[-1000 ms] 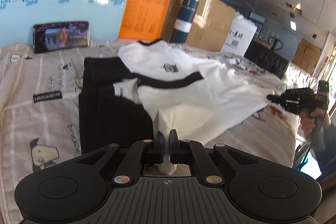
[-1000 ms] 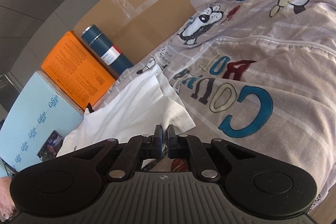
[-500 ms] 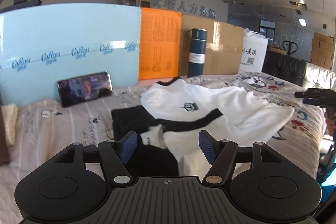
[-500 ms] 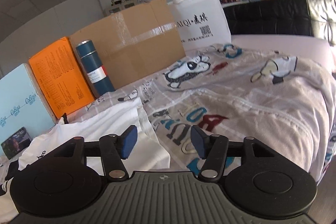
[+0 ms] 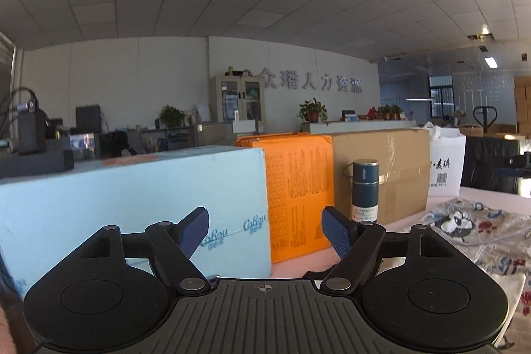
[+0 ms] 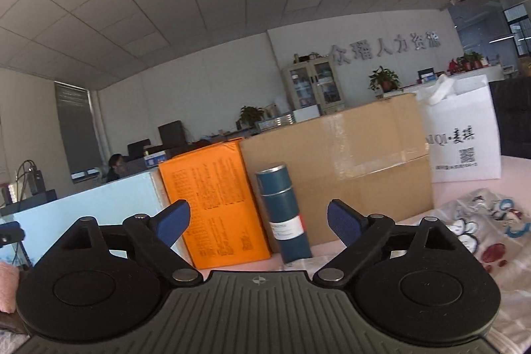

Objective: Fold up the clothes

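Opening left claw (image 5: 265, 229), right claw (image 6: 259, 223) likewise, both emptied, white shirt gone.

A light blue box (image 5: 132, 198), an orange box (image 5: 300, 194) and a taped cardboard box (image 5: 381, 168) stand in a row. A dark teal flask (image 5: 365, 189) stands upright before the cardboard box; a white printed bag (image 6: 463, 135) stands at its right end.
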`<state>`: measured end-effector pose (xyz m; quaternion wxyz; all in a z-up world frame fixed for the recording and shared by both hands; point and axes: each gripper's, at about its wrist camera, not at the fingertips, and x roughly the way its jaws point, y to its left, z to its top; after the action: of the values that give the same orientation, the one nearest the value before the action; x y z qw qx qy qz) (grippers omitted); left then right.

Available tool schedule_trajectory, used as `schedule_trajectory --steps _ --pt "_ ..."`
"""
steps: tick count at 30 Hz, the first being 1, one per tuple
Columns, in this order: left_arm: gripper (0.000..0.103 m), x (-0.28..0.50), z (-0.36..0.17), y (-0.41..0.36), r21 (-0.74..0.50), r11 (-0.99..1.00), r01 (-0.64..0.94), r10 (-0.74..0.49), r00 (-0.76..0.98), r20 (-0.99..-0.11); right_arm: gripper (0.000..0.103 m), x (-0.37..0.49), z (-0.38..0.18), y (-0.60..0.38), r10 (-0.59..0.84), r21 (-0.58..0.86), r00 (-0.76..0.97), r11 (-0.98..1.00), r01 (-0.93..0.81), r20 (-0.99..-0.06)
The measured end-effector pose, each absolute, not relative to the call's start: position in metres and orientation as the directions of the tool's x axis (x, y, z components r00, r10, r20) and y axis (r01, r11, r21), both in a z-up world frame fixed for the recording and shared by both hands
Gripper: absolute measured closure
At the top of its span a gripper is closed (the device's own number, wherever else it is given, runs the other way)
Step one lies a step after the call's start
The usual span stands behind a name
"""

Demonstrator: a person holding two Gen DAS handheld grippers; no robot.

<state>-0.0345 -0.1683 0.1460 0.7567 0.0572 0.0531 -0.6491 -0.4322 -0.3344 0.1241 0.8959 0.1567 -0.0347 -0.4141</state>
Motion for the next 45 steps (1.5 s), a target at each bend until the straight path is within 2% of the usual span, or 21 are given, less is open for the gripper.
schedule_trajectory --steps 4,8,13,17,22,25,26,27,29,30,32,34,37,40,43,45 --pt "0.026 -0.031 0.105 -0.21 -0.082 0.074 0.994 -0.965 0.051 -0.256 0.013 -0.376 0.113 -0.375 -0.664 0.357 0.729 0.649 0.671 -0.164" --pt "0.026 -0.034 0.07 -0.244 -0.157 0.008 0.988 -0.936 -0.047 -0.348 0.013 -0.314 0.084 -0.418 -0.574 0.401 0.763 0.651 0.645 -0.298" --pt "0.026 -0.038 0.034 -0.27 -0.185 -0.055 0.981 -0.888 -0.132 -0.44 0.013 -0.25 0.034 -0.469 -0.449 0.522 0.781 0.582 0.624 -0.433" --pt "0.026 -0.034 0.012 -0.276 -0.19 -0.081 0.978 -0.852 -0.167 -0.495 0.013 -0.212 -0.001 -0.492 -0.383 0.541 0.768 0.549 0.637 -0.514" --pt "0.026 -0.026 0.0 -0.276 -0.264 -0.147 0.953 -0.825 -0.265 -0.499 0.013 -0.171 -0.026 -0.5 -0.305 0.5 0.757 0.6 0.624 -0.578" --pt "0.02 -0.025 0.001 -0.272 -0.32 -0.234 0.918 -0.815 -0.365 -0.451 0.015 -0.165 -0.032 -0.499 -0.288 0.514 0.767 0.603 0.61 -0.573" --pt "0.019 -0.025 0.002 -0.271 -0.339 -0.264 0.903 -0.808 -0.399 -0.433 0.017 -0.165 -0.033 -0.499 -0.293 0.518 0.772 0.602 0.608 -0.565" --pt "0.019 -0.026 0.003 -0.271 -0.356 -0.289 0.889 -0.801 -0.428 -0.419 0.023 -0.166 -0.032 -0.499 -0.297 0.519 0.771 0.599 0.609 -0.563" --pt "0.018 -0.03 0.001 -0.274 -0.362 -0.305 0.881 -0.787 -0.447 -0.426 0.052 -0.168 -0.033 -0.499 -0.301 0.52 0.768 0.592 0.615 -0.566" --pt "0.017 -0.032 -0.001 -0.276 -0.36 -0.309 0.88 -0.779 -0.451 -0.435 0.059 -0.169 -0.033 -0.499 -0.3 0.523 0.767 0.588 0.617 -0.568" --pt "0.017 -0.034 -0.009 -0.284 -0.352 -0.269 0.896 -0.762 -0.422 -0.491 0.079 -0.17 -0.035 -0.501 -0.286 0.54 0.773 0.579 0.61 -0.566" --pt "0.017 -0.033 -0.018 -0.293 -0.344 -0.213 0.915 -0.744 -0.38 -0.55 0.087 -0.171 -0.038 -0.502 -0.268 0.555 0.779 0.575 0.602 -0.567" --pt "0.015 -0.03 -0.023 -0.297 -0.341 -0.204 0.918 -0.74 -0.372 -0.56 0.089 -0.172 -0.035 -0.501 -0.257 0.575 0.804 0.586 0.571 -0.536" --pt "0.014 -0.03 -0.024 -0.296 -0.341 -0.2 0.919 -0.751 -0.367 -0.549 0.089 -0.177 -0.026 -0.495 -0.231 0.604 0.855 0.623 0.497 -0.465" --pt "0.014 -0.016 -0.021 -0.293 -0.433 -0.182 0.883 -0.777 -0.399 -0.487 0.089 -0.182 -0.014 -0.484 -0.202 0.602 0.894 0.677 0.423 -0.401" --pt "0.014 -0.002 -0.019 -0.289 -0.523 -0.167 0.836 -0.807 -0.421 -0.415 0.089 -0.183 -0.007 -0.475 -0.179 0.593 0.912 0.71 0.379 -0.369"
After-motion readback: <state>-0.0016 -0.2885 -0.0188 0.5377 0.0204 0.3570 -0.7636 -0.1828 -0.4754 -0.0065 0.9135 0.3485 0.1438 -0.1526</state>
